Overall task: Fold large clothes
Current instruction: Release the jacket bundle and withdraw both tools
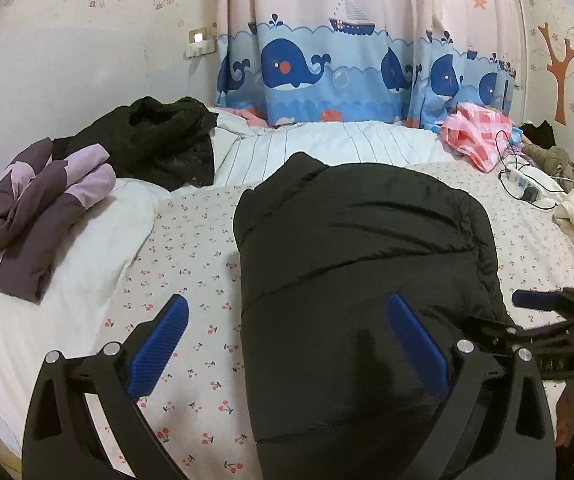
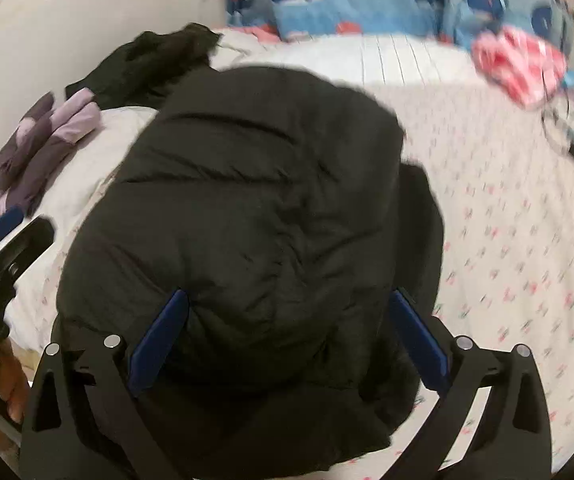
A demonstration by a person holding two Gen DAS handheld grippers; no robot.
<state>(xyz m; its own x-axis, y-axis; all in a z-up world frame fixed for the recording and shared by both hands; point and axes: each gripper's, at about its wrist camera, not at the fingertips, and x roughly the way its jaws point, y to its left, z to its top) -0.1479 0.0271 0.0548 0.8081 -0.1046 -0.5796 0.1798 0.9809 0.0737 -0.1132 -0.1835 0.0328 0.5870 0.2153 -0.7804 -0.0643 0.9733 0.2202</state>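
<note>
A black puffer jacket [image 1: 363, 248] lies folded in a bulky heap on the cherry-print sheet [image 1: 191, 248]. My left gripper [image 1: 287, 340] is open over the jacket's near left edge: its left pad [image 1: 159, 344] is above the sheet and its right pad [image 1: 419, 344] above the jacket. In the blurred right wrist view the jacket [image 2: 255, 200] fills the middle, and my right gripper [image 2: 287, 340] stands open just above its near end, holding nothing. Each gripper shows at the edge of the other's view, the right gripper [image 1: 547, 300] and the left gripper [image 2: 3, 228].
A folded purple jacket [image 1: 35, 216] and a crumpled black garment [image 1: 159, 136] lie at the left on a white striped quilt [image 1: 327, 140]. A pink checked cloth [image 1: 475, 132] and a power strip [image 1: 523, 184] with its cable sit at the right. A whale curtain [image 1: 327, 60] hangs behind.
</note>
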